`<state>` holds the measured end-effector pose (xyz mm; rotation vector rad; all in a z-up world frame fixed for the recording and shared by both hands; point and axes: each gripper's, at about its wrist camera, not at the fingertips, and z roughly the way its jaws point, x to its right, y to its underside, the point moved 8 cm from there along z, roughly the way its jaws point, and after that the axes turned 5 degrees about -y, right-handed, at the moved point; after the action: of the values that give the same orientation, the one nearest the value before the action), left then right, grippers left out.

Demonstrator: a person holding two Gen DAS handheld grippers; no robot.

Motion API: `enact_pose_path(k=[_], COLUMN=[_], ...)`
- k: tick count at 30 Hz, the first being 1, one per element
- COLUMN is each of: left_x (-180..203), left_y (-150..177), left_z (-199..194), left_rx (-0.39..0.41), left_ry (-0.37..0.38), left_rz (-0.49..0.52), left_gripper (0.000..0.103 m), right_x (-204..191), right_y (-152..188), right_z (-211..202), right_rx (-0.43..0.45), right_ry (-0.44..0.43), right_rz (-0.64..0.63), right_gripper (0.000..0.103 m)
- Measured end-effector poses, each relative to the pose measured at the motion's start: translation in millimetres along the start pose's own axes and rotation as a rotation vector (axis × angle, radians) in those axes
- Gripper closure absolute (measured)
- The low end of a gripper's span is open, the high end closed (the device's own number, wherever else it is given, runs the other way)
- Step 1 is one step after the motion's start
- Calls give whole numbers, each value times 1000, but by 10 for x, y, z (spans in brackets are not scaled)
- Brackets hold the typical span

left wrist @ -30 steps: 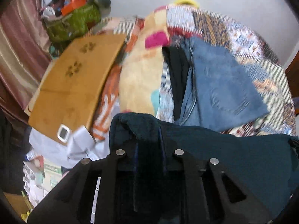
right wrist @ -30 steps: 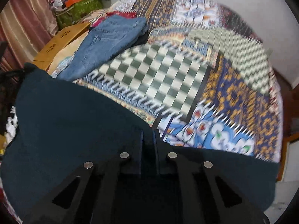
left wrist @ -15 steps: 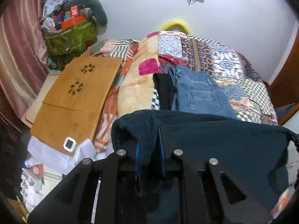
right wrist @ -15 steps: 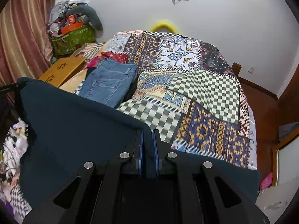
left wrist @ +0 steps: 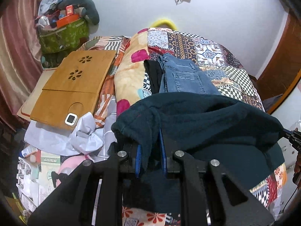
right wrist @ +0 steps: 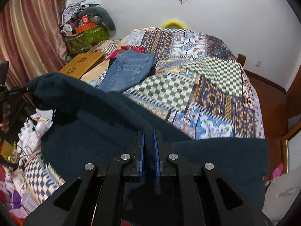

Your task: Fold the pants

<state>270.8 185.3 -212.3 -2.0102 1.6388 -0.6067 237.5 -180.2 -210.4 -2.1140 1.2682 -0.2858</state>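
Hanging between 2 grippers, 1 pair of dark pants (left wrist: 207, 120) stretches above the bed's (right wrist: 216, 98) near edge — left gripper (left wrist: 149, 146) clamped on 1 corner, right gripper (right wrist: 148, 146) pinching the other. 1 folded jeans (right wrist: 129, 71) lies at the bed's left side; the quilt's checkered middle lies bare.

Even, soft indoor light; fisheye bends edges (dark corners), right view slightly motion-blurred.
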Motion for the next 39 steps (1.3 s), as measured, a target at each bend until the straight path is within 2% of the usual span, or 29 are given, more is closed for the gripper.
enact_pose_path(k=[5, 13, 16, 19, 24, 26, 27, 28, 29, 30, 31, 32, 36, 39], left_x=[-80, -201, -296, -378, -374, -318, -268, -191, -137, -67, 32, 91, 445, 685], left_y=[244, 788, 992, 1137, 1047, 959, 897, 839, 801, 749, 680, 636, 441, 250], left_z=[-167, 10, 82, 90, -45, -76, -76, -75, -72, -65, -62, -61, -1, 95], left_rx=[-2, -111, -135, -163, -129, -114, -107, -103, -101, -95, -78, -66, -58, -60], left_ry=[12, -13, -86, -69, -84, -77, -73, -65, -63, -61, -58, -56, -26, -8], left_rz=[-2, 12, 23, 1, 7, 15, 19, 23, 26, 31, 39, 45, 89, 92], left_gripper=[86, 86, 87, 87, 87, 86, 84, 75, 61, 53, 42, 37, 32, 23], right_x=[-109, -219, -252, -259, -258, -201, -164, -98, -46, 30, 100, 176, 571, 905], right_y=[257, 660, 757, 805, 812, 802, 802, 792, 781, 764, 752, 742, 667, 583], right_z=[-66, -21, -10, 8, -67, -131, -158, -196, -228, -273, -314, -347, -475, -563], right_rx=[-12, -64, -75, -88, -99, -96, -89, -76, -62, -42, -31, -27, -2, 18], right_ry=[-6, -34, -38, -48, -21, 3, 18, 41, 61, 83, 101, 121, 195, 238], right_rz=[1, 19, 31, 49, 36, 41, 49, 62, 73, 85, 96, 108, 171, 222], right_gripper=[95, 95, 95, 93, 89, 79, 65, 46, 39, 31, 29, 28, 27, 27])
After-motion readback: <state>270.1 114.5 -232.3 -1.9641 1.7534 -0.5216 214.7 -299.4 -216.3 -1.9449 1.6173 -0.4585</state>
